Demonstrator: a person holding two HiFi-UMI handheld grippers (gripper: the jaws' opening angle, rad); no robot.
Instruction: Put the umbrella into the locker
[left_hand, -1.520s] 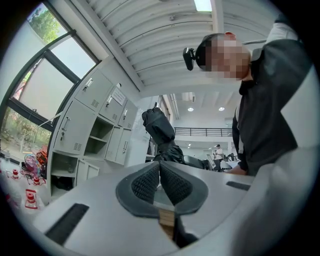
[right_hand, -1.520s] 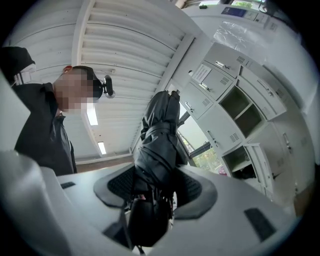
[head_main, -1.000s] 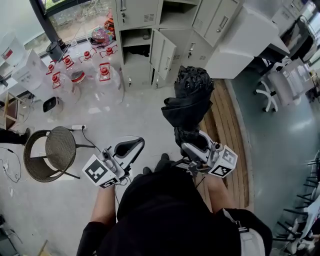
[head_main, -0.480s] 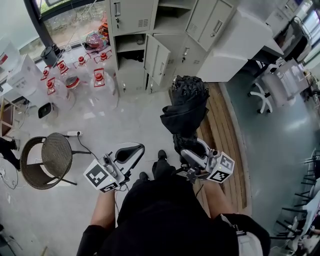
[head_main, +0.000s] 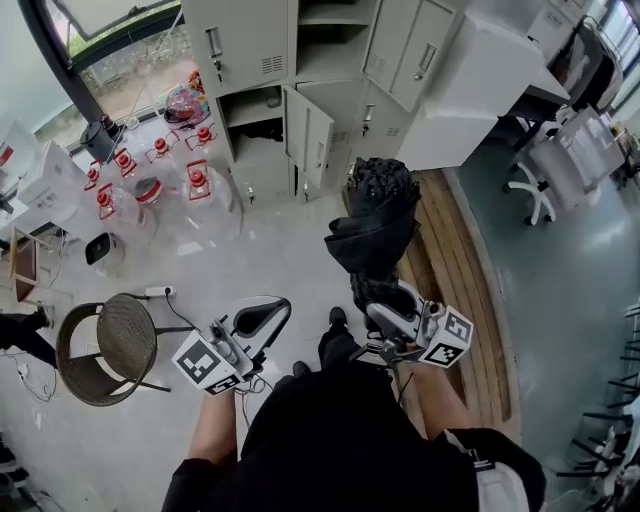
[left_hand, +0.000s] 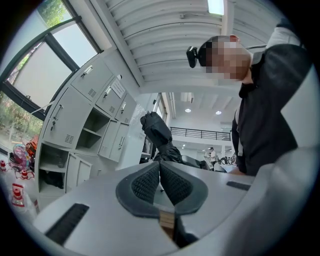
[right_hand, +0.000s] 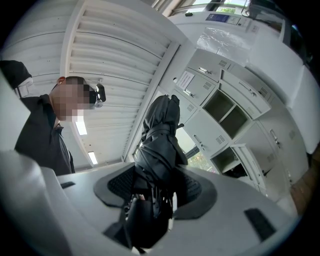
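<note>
A black folded umbrella (head_main: 374, 213) stands upright in front of me, with my right gripper (head_main: 384, 291) shut on its lower end. In the right gripper view the umbrella (right_hand: 159, 142) rises between the two dark pads (right_hand: 190, 188), and its handle fills the gap. My left gripper (head_main: 270, 310) hangs low at the left, shut with nothing in it; its pads (left_hand: 145, 182) meet. The grey lockers (head_main: 268, 40) stand ahead, with an open compartment (head_main: 253, 112) and its door (head_main: 305, 128) swung out. Another open compartment (head_main: 326, 28) lies higher up.
Several clear water jugs (head_main: 195, 182) with red caps stand on the floor left of the lockers. A wicker chair (head_main: 108, 346) sits at the left. A wooden platform (head_main: 462, 262) runs along the right, beside a white cabinet (head_main: 482, 90) and an office chair (head_main: 538, 190).
The floor and chair have slid down the head view as I step toward the lockers. Both grippers keep their places, and the right one still holds the umbrella.
</note>
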